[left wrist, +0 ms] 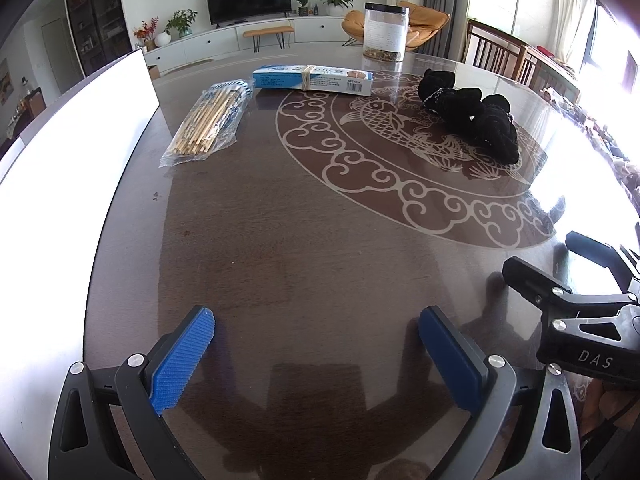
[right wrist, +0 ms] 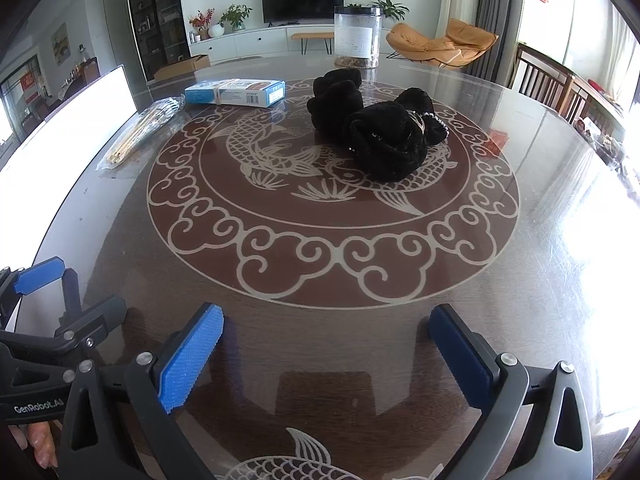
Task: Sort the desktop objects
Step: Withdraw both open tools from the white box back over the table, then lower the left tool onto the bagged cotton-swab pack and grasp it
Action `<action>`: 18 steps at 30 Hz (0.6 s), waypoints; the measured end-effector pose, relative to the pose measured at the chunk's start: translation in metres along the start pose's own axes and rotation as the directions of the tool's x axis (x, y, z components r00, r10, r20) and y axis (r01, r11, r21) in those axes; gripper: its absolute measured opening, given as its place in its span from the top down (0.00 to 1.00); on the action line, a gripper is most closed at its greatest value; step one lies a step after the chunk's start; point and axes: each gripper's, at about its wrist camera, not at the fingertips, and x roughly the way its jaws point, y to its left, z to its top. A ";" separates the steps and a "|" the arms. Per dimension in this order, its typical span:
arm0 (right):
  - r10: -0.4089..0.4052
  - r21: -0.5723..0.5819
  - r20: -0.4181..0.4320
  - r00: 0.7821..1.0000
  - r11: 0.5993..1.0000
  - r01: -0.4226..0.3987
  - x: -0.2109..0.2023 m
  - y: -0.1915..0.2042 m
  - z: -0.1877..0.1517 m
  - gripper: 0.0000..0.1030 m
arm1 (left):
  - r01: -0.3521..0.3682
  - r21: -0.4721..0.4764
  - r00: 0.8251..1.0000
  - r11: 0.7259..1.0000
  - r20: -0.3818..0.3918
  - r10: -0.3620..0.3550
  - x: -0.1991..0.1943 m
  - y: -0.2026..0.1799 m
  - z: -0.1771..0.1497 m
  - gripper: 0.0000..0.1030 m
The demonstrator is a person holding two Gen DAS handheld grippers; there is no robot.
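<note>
overhead-lit, glossy brown table (right wrist: 540,208) — fish medallion (right wrist: 332,196) — living room beyond.

The white board (left wrist: 60,200) at nine o'clock is blown out to plain glare, and the left edge cuts it off, so its surface and full shape cannot be told. The print on the blue box (left wrist: 314,79) and on the jar (left wrist: 385,32) label at twelve o'clock is too small to read, and what lies at the jar's bottom is unclear. The black cloth (right wrist: 372,128) is a dark heap whose folds hide what kind of item it is. At three o'clock the table (right wrist: 540,280) rim dissolves in window glare. The right gripper (left wrist: 592,280) shows only partly, cut by the right edge
</note>
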 end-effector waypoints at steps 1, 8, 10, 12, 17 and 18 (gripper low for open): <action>0.000 0.000 0.000 1.000 1.000 0.000 0.000 -0.001 0.000 0.00 | -0.030 -0.009 1.000 1.000 -0.001 0.030 -0.001 0.003 0.004 0.00; 0.000 0.000 0.000 1.000 1.000 0.000 0.000 -0.001 0.000 0.00 | -0.142 -0.049 0.979 0.989 0.140 0.148 -0.009 0.032 0.099 0.00; 0.000 0.000 0.000 1.000 1.000 0.000 0.000 -0.001 0.000 0.00 | -0.173 -0.072 0.977 0.982 0.116 0.180 0.010 0.044 0.131 0.00; 0.000 0.000 0.000 1.000 1.000 0.000 0.000 -0.001 0.000 0.00 | -0.177 -0.107 0.980 0.978 0.071 0.185 0.034 0.056 0.153 0.00; 0.000 0.000 0.000 1.000 1.000 0.000 0.000 0.000 0.000 0.00 | -0.178 -0.066 0.982 0.982 -0.069 0.174 0.091 0.069 0.179 0.00; 0.000 0.000 0.000 1.000 1.000 0.000 0.000 0.000 0.000 0.00 | -0.191 -0.056 0.979 0.980 -0.080 0.186 0.098 0.071 0.181 0.00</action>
